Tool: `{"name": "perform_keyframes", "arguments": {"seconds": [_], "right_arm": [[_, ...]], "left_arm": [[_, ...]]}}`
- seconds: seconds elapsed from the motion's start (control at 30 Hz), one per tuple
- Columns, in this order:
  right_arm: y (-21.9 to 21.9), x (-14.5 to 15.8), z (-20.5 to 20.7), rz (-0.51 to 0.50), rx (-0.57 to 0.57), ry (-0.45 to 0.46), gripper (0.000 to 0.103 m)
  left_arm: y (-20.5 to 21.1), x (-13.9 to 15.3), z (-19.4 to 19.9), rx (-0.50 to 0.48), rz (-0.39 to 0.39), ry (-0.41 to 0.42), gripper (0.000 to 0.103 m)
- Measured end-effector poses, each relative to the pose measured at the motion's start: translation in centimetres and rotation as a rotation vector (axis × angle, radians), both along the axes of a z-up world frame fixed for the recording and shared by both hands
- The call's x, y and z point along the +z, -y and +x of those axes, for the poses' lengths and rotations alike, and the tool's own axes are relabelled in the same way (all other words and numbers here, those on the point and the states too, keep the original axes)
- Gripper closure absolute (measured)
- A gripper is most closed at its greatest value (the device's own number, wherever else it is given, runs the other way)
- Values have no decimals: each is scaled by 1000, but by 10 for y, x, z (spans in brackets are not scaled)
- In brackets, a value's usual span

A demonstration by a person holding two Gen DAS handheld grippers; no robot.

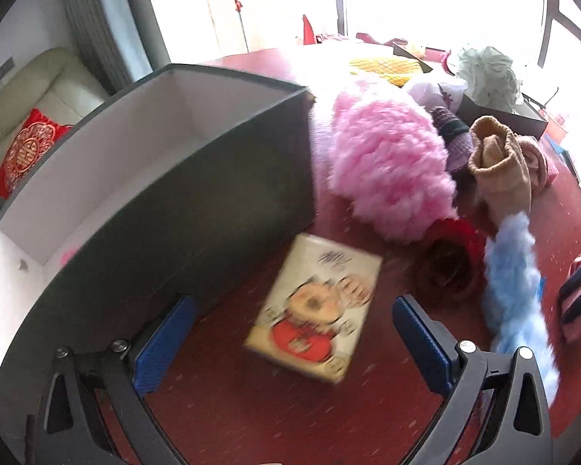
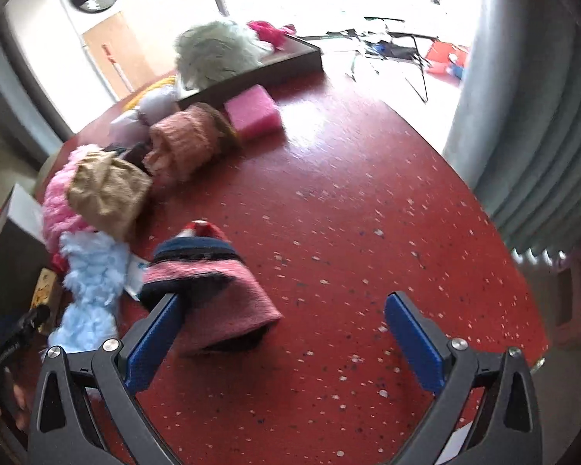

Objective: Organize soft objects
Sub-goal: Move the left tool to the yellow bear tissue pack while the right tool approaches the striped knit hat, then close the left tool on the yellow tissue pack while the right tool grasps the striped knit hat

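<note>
My left gripper (image 1: pixel 290 333) is open and empty above a flat picture packet (image 1: pixel 313 306) on the red table (image 1: pixel 251 407). A tall grey box (image 1: pixel 213 178) with a white inside stands to its left. A pink fluffy item (image 1: pixel 387 162), a red knit hat (image 1: pixel 449 259), a light blue fluffy strip (image 1: pixel 515 298) and a tan knit hat (image 1: pixel 495 159) lie to the right. My right gripper (image 2: pixel 286 333) is open; a pink knit hat with dark stripes (image 2: pixel 209 290) lies by its left finger (image 2: pixel 151 341), partly between the jaws. The blue strip (image 2: pixel 89 283) and tan hat (image 2: pixel 104 190) lie left of it.
A dark tray (image 2: pixel 259 69) with a pale green fluffy item (image 2: pixel 217 50) sits at the far side, a pink sponge (image 2: pixel 253 110) and a salmon knit hat (image 2: pixel 186 139) before it. A sofa with a red cushion (image 1: pixel 27 147) is beyond the box. Curtain (image 2: pixel 534 124) at right.
</note>
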State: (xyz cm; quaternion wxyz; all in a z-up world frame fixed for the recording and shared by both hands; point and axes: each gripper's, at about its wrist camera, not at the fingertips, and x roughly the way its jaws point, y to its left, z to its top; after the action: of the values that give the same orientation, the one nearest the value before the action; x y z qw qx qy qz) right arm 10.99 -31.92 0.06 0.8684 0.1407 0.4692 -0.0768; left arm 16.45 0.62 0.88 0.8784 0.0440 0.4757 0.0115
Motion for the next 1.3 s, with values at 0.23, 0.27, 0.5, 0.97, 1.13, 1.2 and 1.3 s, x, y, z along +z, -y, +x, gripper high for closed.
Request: {"name": "perform_keyframes", "arguments": {"seconds": [0.23, 0.27, 0.5, 0.97, 1.13, 1.2, 1.3], "right_arm": [[-28, 3, 28, -43, 92, -11, 0], [-32, 1, 33, -54, 104, -19, 0], [-54, -20, 50, -65, 186, -80, 0], [-65, -25, 41, -168, 226, -34, 0], [-67, -25, 41, -167, 236, -53, 0], [-68, -23, 43, -164, 241, -76, 0], [-70, -22, 39, -167, 237, -81, 1]], "left_arm": [[30, -13, 24, -17, 20, -51, 0], [32, -17, 25, -13, 24, -62, 0], [25, -27, 29, 23, -47, -63, 0], [22, -38, 10, 41, -81, -4, 0], [26, -36, 23, 28, -79, -48, 12], [26, -34, 24, 8, -87, -61, 34], [28, -27, 19, -33, -89, -49, 48]]}}
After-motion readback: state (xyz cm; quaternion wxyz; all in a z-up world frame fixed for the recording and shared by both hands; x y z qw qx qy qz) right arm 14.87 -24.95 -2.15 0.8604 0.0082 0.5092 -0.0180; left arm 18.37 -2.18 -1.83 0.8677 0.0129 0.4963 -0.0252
